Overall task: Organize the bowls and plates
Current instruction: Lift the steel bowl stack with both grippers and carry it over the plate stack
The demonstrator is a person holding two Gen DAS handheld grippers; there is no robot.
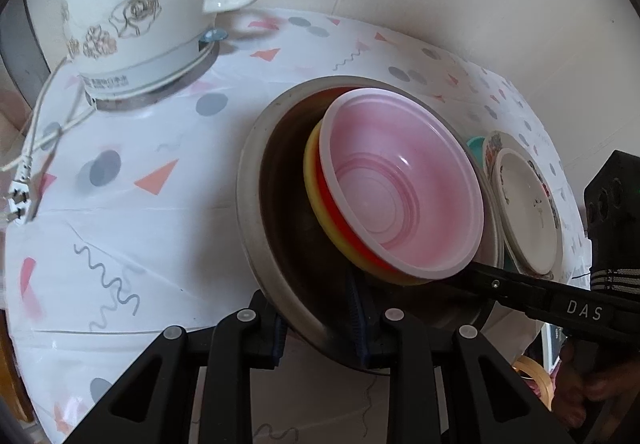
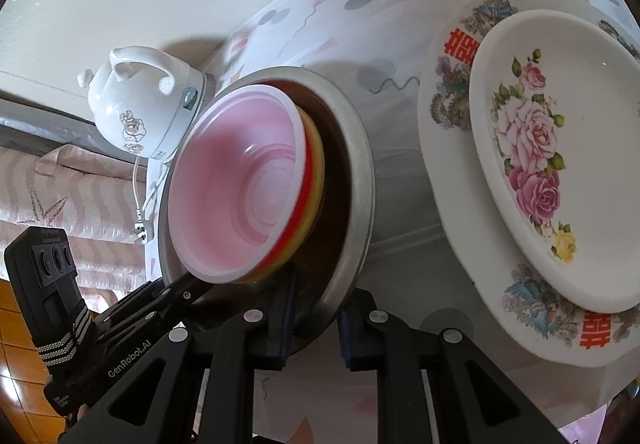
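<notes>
A table [image 1: 120, 228] draped in a white cloth printed with grey dots, pink triangles and squiggles fills both of my views, with a pale wall behind it. Nearest me, my left gripper [image 1: 320, 318] has its jaws clamped on the near rim of a metal basin [image 1: 250, 187], one blue pad inside the wall and one outside. From the other side, my right gripper [image 2: 314, 318] has its jaws pressed on the same rim [image 2: 366, 179], again straddling the wall. In the left view the right gripper's fingers [image 1: 496, 284] reach in at the lower right, under the lip of the nested bowls. Inside the basin sits a stack: a pink bowl [image 1: 404, 187] uppermost, a red bowl [image 1: 340, 219] beneath it and a yellow bowl [image 1: 310, 167] at the bottom, all leaning toward one side of the basin. The basin stands near the middle of the table, toward its near edge. Just beside it, toward the right edge, a white rose-patterned plate [image 2: 560, 155] lies on a larger plate with red characters [image 2: 448, 83]; a teal object [image 1: 475, 147] peeks out behind them. Farthest off, near the far left corner, a white ceramic kettle [image 1: 144, 11] stands on its base, its cord and plug [image 1: 20, 195] trailing to the left edge.
</notes>
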